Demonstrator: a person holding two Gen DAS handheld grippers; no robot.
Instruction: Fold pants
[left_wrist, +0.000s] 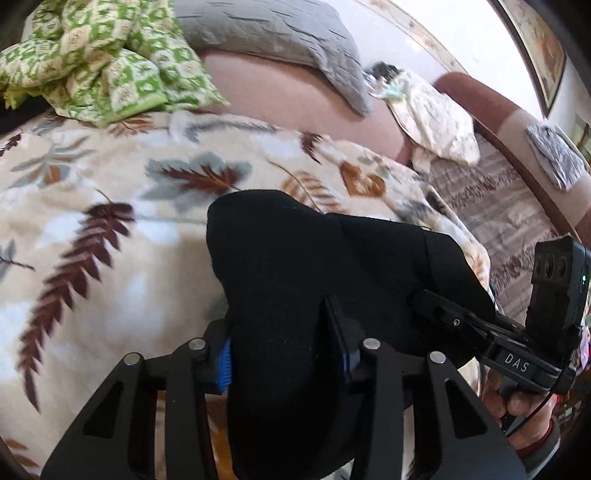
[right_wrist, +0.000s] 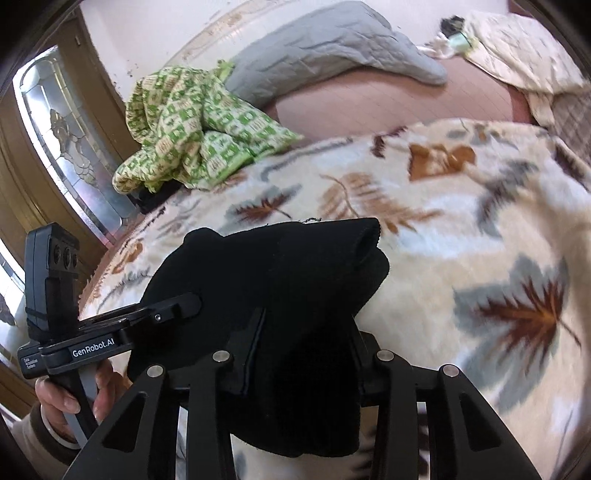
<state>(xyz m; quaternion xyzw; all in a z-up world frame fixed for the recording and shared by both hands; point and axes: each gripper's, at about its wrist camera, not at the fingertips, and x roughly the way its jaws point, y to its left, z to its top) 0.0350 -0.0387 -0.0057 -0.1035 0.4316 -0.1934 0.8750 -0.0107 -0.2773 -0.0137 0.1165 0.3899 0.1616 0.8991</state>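
The black pants (left_wrist: 314, 266) are bunched and lifted above a leaf-print blanket (left_wrist: 92, 192). My left gripper (left_wrist: 284, 354) is shut on one part of the pants, cloth spilling over its fingers. My right gripper (left_wrist: 432, 302) reaches in from the right and is also clamped into the cloth. In the right wrist view the pants (right_wrist: 280, 280) drape over my right gripper (right_wrist: 303, 343), which is shut on them. The left gripper (right_wrist: 192, 301) grips the cloth's left side there. The fingertips are hidden by fabric.
A green patterned quilt (left_wrist: 103, 62) and a grey pillow (left_wrist: 273, 33) lie at the far side of the bed. A cream floral cloth (left_wrist: 432, 114) sits at the far right. A glass-panelled wooden door (right_wrist: 62, 140) stands to the left.
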